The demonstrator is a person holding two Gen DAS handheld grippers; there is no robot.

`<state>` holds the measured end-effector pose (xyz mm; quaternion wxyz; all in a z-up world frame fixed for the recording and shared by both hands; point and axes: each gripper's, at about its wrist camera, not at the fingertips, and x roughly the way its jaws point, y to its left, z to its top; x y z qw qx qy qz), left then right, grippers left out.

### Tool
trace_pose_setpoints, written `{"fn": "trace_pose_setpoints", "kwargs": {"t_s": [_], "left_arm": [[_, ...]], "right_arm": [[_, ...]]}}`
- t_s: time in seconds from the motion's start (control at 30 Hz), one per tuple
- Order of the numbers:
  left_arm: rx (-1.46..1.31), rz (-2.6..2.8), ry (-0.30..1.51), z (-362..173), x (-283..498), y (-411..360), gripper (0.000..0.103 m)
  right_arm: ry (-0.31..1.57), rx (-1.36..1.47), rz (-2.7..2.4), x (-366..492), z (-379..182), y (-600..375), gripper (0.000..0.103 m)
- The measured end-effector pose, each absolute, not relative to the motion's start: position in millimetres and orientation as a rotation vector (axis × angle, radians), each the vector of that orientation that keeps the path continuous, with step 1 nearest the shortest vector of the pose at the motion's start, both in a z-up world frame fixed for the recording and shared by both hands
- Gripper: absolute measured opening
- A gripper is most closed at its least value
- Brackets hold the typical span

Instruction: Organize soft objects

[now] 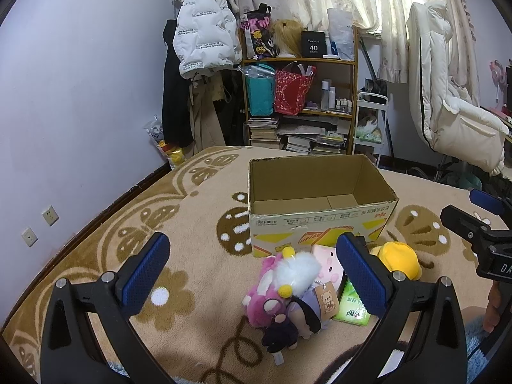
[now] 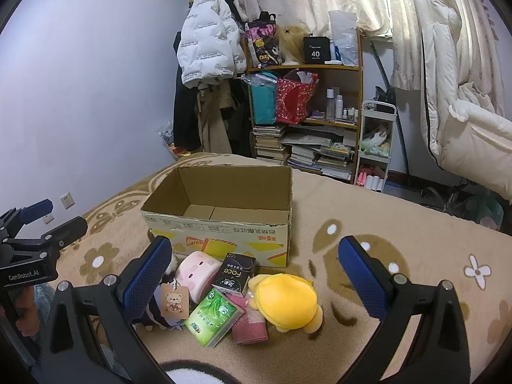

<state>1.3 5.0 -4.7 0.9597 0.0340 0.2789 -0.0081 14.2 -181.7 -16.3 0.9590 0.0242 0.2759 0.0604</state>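
An open, empty cardboard box [image 1: 320,220] [image 2: 220,224] stands on the tan patterned blanket. In front of it lies a pile of soft things: a pink plush [image 1: 260,300], a white fluffy toy [image 1: 297,272], a dark-clothed doll [image 1: 281,332], a pink-and-white plush [image 2: 196,272], a yellow plush [image 2: 288,300] [image 1: 400,259], a green tissue pack [image 2: 212,316] [image 1: 350,304], a black tissue pack [image 2: 235,273] and a pink pack [image 2: 249,323]. My left gripper [image 1: 252,275] is open above the pile's left side. My right gripper [image 2: 256,275] is open above its right side. Both are empty.
A wooden shelf [image 1: 300,60] with bags, bottles and stacked books stands behind the bed. Coats [image 1: 204,38] hang at the left, a white padded chair [image 1: 454,112] at the right. The wall with sockets [image 1: 49,216] runs along the left.
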Motion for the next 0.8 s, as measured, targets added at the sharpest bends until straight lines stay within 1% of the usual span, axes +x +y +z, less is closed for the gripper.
{"fn": "trace_pose_setpoints", "kwargs": {"t_s": [0.8], "left_arm": [[0.047,0.01,0.576,-8.1,1.9,12.6,0.103]], "right_arm": [[0.562,0.05,0.123,14.6,-16.3,-180.2,0.103]]}}
